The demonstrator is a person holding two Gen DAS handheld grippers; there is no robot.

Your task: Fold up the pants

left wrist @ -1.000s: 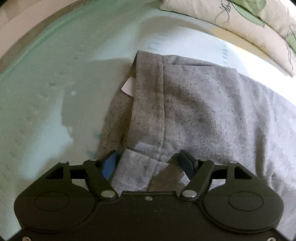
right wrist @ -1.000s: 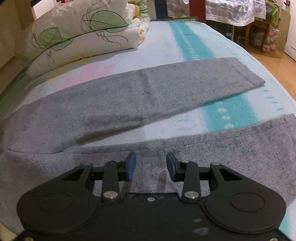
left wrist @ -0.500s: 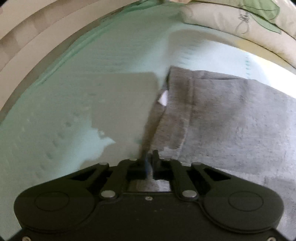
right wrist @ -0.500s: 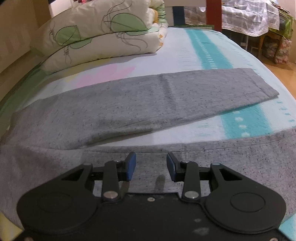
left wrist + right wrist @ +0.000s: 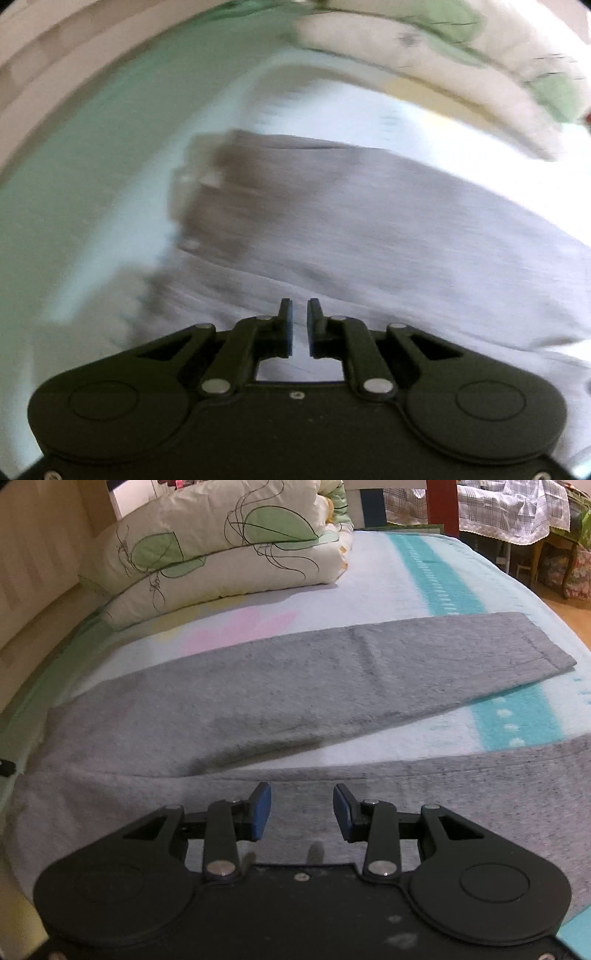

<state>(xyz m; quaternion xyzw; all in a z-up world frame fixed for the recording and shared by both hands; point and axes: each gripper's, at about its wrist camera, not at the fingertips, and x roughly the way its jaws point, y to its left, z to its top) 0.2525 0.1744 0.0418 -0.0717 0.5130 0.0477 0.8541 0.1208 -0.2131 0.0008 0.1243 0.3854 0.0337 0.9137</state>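
- The bed (image 5: 369,587), under a pale sheet with a teal stripe, fills the right wrist view much as it did a second ago; in the left wrist view it now streaks with blur and shows more of its green edge than before.
- The grey pants (image 5: 280,686) lie flat on the bed, one leg stretched towards the teal stripe, the other running under the right hand-held gripper; in the left wrist view the pants (image 5: 369,229) sit further off than a second ago, the waistband end to the left.
- The folded quilt (image 5: 229,546) with its green leaf print rests at the head of the bed, well apart from the pants, unmoved.
- The left hand-held gripper (image 5: 300,326) was spread wide, then pinched shut on the waistband edge; now its jaws have just reopened a sliver, with no cloth between them.
- The right hand-held gripper (image 5: 302,812) hovers over the near leg, jaws half spread and empty, as before.
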